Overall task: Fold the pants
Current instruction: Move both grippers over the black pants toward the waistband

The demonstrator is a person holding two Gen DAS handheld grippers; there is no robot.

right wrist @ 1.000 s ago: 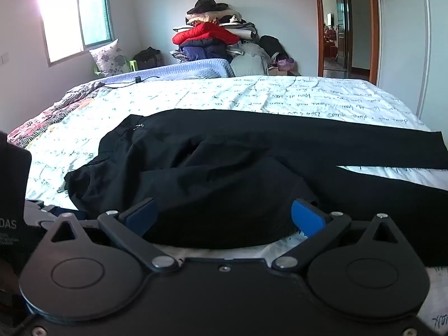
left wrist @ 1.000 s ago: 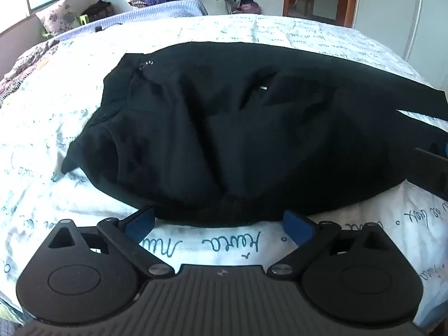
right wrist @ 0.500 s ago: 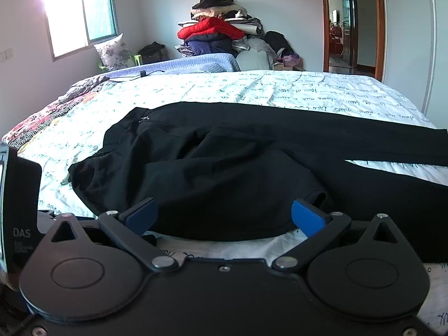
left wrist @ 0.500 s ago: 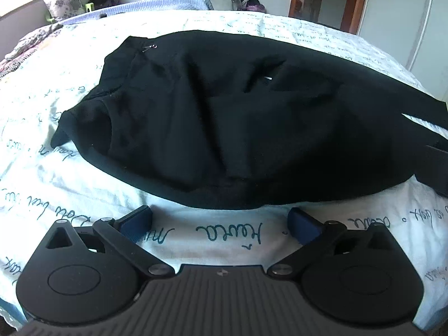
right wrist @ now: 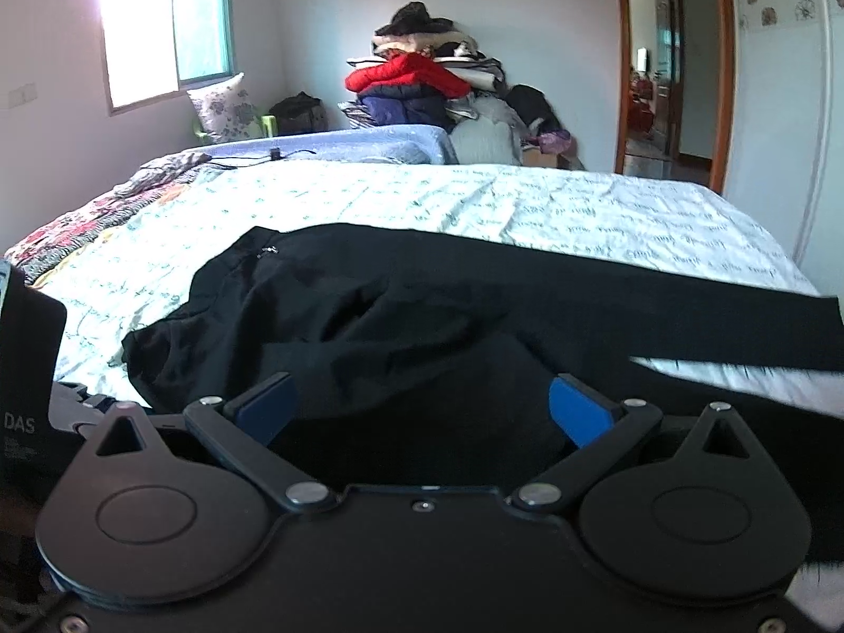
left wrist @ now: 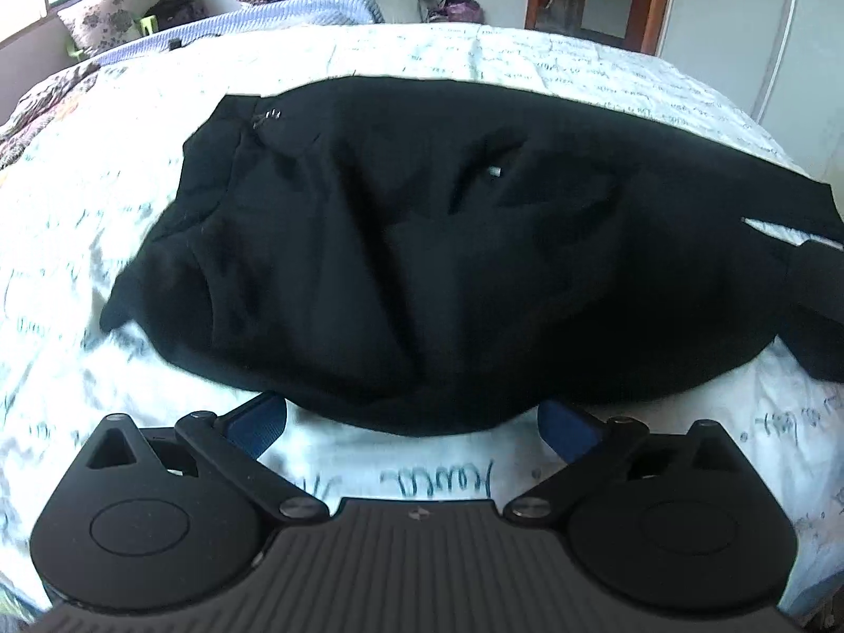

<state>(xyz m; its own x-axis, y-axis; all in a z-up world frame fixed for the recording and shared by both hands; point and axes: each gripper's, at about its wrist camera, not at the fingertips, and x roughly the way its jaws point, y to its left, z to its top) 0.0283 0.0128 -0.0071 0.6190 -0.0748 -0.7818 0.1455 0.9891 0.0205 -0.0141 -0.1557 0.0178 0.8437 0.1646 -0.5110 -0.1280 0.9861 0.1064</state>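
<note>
The black pants [left wrist: 422,264] lie rumpled across the bed [left wrist: 79,200], waistband at the left and both legs running off to the right, still unfolded. The left gripper [left wrist: 411,416], jaws spread and empty, sits at the near hem; it should probably slide under that edge and pinch both layers, while the right gripper [right wrist: 422,406], jaws likewise spread over the cloth, takes the near leg. No container shows.

Matt black cloth pants [left wrist: 448,264]
</note>
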